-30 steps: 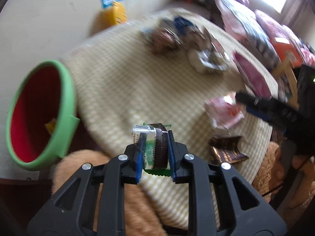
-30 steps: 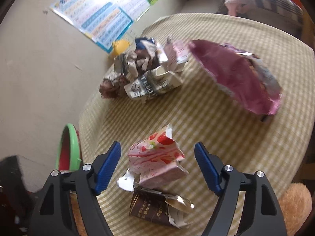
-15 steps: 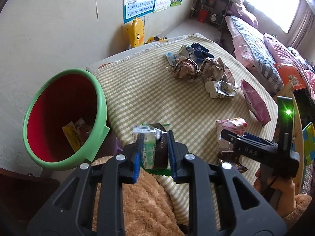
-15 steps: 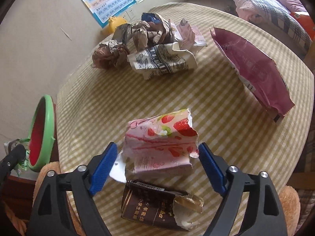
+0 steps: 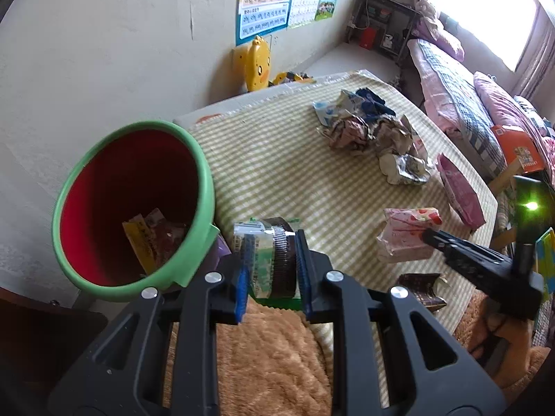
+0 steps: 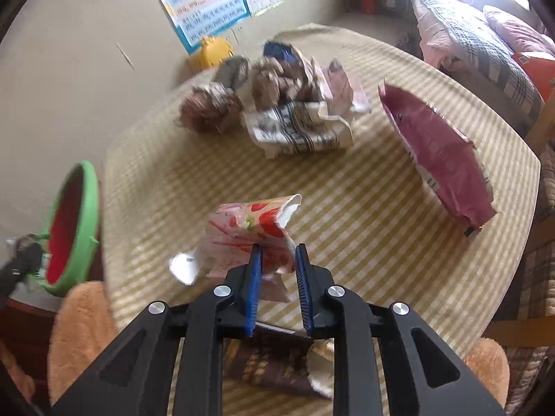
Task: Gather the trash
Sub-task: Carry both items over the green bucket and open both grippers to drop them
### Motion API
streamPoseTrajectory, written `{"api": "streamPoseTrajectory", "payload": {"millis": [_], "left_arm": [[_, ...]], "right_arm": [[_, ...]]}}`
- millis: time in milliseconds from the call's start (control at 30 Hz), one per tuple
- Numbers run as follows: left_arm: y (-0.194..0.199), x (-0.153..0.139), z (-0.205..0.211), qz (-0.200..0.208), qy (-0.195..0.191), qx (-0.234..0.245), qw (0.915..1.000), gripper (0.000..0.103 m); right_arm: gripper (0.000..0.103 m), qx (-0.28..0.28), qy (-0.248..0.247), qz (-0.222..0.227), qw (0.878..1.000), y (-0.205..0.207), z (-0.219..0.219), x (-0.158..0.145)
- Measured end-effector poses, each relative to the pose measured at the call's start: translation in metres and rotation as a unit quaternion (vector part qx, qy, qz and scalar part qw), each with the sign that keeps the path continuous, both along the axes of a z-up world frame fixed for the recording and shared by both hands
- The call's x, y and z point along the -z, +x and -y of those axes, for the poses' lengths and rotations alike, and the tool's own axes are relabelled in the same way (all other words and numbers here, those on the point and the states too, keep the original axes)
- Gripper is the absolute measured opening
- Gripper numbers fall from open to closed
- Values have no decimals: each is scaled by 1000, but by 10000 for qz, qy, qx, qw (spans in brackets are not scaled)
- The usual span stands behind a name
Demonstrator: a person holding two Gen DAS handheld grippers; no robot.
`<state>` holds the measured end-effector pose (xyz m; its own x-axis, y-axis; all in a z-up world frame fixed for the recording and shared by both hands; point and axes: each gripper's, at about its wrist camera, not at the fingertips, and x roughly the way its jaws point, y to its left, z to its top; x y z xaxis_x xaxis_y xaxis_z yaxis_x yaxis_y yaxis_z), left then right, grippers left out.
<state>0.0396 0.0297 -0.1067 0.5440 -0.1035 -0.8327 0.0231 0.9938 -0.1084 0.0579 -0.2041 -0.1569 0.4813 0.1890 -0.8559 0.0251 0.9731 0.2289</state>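
Change, right: right gripper (image 6: 277, 270), wide open 0.5 s ago around the pink strawberry-print wrapper (image 6: 249, 232), is now closed onto its near edge; the wrapper looks raised off the cloth.
Change, left: left gripper (image 5: 270, 263) keeps its clamp on the clear-and-green plastic packet with a dark ribbed cookie inside (image 5: 269, 256); it now sits nearer the green-rimmed red plastic bin (image 5: 203, 187), just right of the rim, not over the opening.
Meaning: 2 pieces in hand at once; packet looks about ready to swing left and drop, pink wrapper would follow.
Bin contents: yellow and dark wrappers (image 5: 149, 239) already at the bottom.
Left on table: brown foil wrapper (image 6: 270, 364) under the right gripper, maroon foil pouch (image 6: 440, 152) far right, pile of crumpled paper and foil scraps (image 6: 277, 104) at the back. Task roughly early-to-mid.
Surface: round table under a beige-and-white checked cloth (image 5: 295, 173); orange fluffy fabric (image 5: 270, 357) at the near edge.
Room: plain wall with blue-bordered learning posters (image 5: 263, 0), yellow duck-shaped toy (image 5: 255, 62) on the floor, bed with pink plaid bedding (image 5: 461, 97), bright window beyond.
Blur: right view smeared, fine detail unreadable.
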Motion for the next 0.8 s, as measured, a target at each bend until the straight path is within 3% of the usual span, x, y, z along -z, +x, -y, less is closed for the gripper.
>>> {"api": "streamPoseTrajectory", "payload": {"millis": [100,433,800], "left_arm": [[0,-4,-6,82,-8,-50,10000,22],[0,-7,-35,178,-31,-304,9994,22],[1,-11,-71,295,141,-659,9973,22]], "right_arm": [[9,-67,-76,198,9998,-5,-4,-13],[8,-229,368,497,9978,-8,-19,-48],[8,-749,493,825,9926,-5,-65,-86]]}}
